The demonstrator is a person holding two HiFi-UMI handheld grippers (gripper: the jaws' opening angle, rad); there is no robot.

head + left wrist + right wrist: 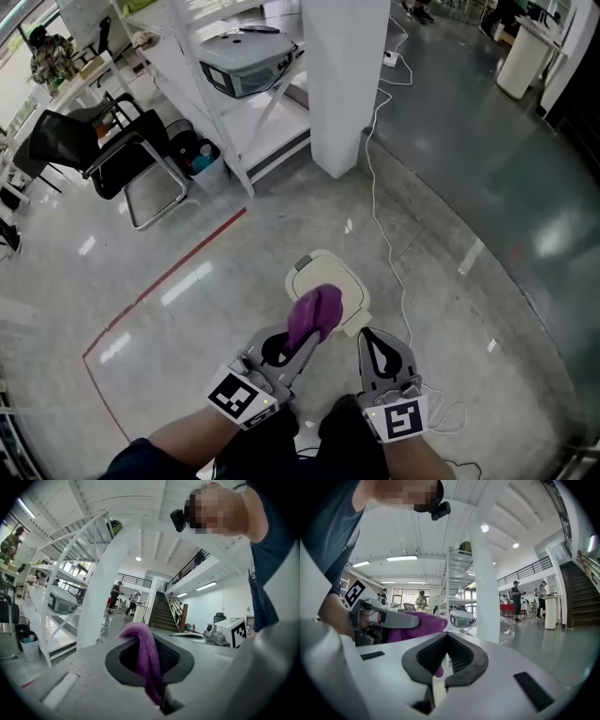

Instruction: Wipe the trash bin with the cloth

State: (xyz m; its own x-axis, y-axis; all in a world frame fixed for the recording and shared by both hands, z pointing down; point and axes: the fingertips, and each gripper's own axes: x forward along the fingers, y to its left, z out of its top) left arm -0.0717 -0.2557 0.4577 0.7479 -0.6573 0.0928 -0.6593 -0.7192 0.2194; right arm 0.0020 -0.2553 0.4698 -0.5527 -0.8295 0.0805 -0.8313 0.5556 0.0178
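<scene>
Holding 2 grippers side by side, low in the head view, both pointing forward and away from the body. Pinching a purple cloth (315,312) in the left gripper (298,345) — jaws closed on the fabric, which drapes over their tips. Carrying the right gripper (367,337) just beside it, jaws drawn together, tips meeting, gripping nothing. Reaching in from the bottom edge with a bare left forearm (183,439) — dark sleeve at the elbow.

Bin (325,275) mid-frame. Cloth (315,314) on its 6 o'clock edge, pinched by left gripper (293,345). Right gripper (373,343) at bin's 5 o'clock. Chair (112,150) at 10 o'clock.
</scene>
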